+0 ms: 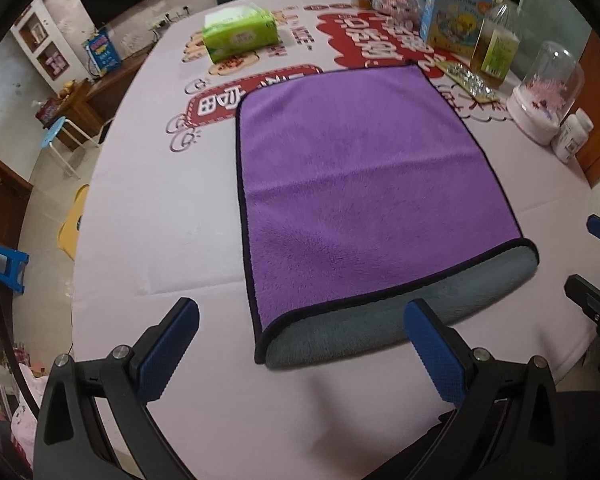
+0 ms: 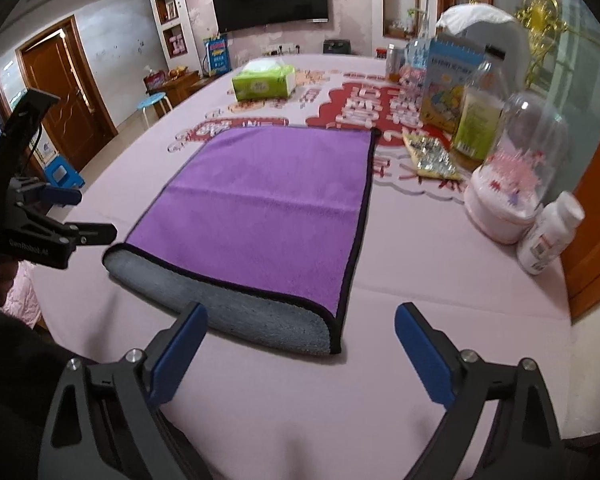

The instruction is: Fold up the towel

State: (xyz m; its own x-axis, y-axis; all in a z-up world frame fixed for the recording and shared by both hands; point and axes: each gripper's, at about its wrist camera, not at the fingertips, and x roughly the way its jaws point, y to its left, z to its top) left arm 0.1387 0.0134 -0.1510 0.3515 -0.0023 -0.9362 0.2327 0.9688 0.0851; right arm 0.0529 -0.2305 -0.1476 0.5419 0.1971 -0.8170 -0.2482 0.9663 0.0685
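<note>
The purple towel (image 1: pixel 360 184), folded with its grey underside shown along the near fold, is laid flat on the pink table (image 1: pixel 172 232), while both the left gripper (image 1: pixel 300 344) and right gripper (image 2: pixel 300 344) are held spread apart, empty, just short of that near fold.

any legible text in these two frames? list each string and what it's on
"GenRobot.AI": printed on the black body of the left gripper, seen from the right wrist view.
Tablecloth: large red-and-white characters, upside down and distorted; not readable.
Green tissue pack: label too blurred.
Blue book: cover text too small.
Bottle with green label: print blurred.
White pill bottle: label unreadable.
</note>
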